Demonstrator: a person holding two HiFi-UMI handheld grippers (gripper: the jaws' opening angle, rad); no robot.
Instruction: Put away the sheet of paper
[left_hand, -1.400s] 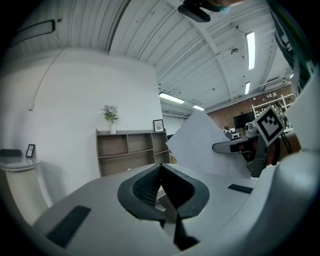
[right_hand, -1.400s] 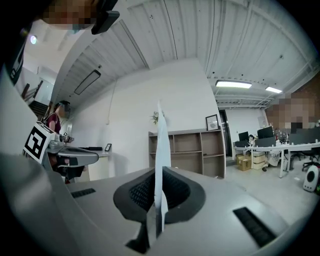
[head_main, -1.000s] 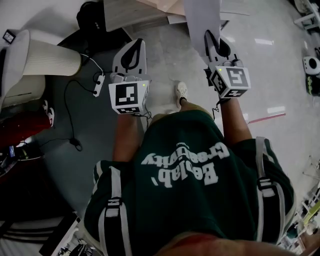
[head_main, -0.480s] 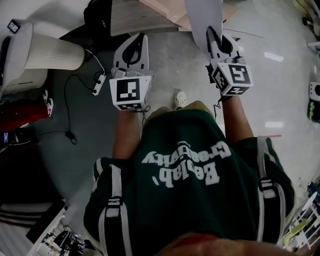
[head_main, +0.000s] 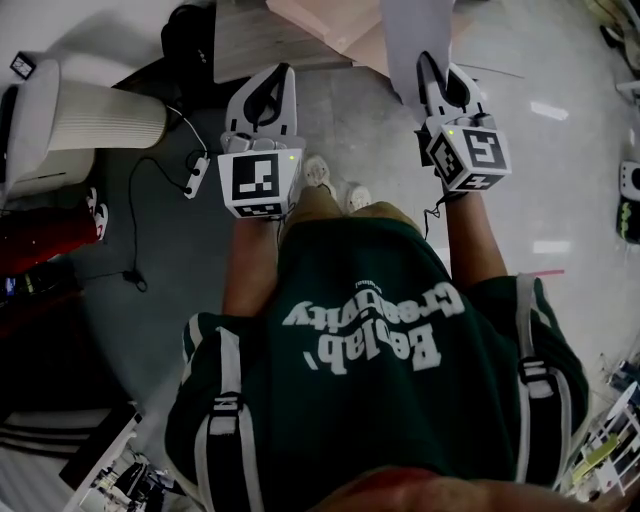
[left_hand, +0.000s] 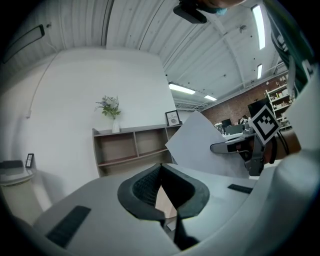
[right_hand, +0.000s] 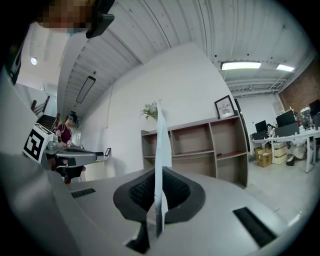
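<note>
Sheet of paper (right_hand: 160, 145): upright, edge-on, clamped in our right gripper's (right_hand: 159, 175) fingers (right_hand: 181, 192), shelf (right_hand: 200, 150) straight ahead; left gripper (left_hand: 160, 170) closed, empty.

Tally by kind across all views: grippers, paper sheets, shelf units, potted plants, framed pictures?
Grey two-jaw grippers, left gripper and right gripper: 2
White sheet of paper: 1
Brown open shelf unit: 1
Green plant in white vase: 1
Black-framed picture: 1
Total: 6

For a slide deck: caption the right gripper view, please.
Right gripper shut on a paper sheet, seen edge-on, pointed at a wooden shelf.
</note>
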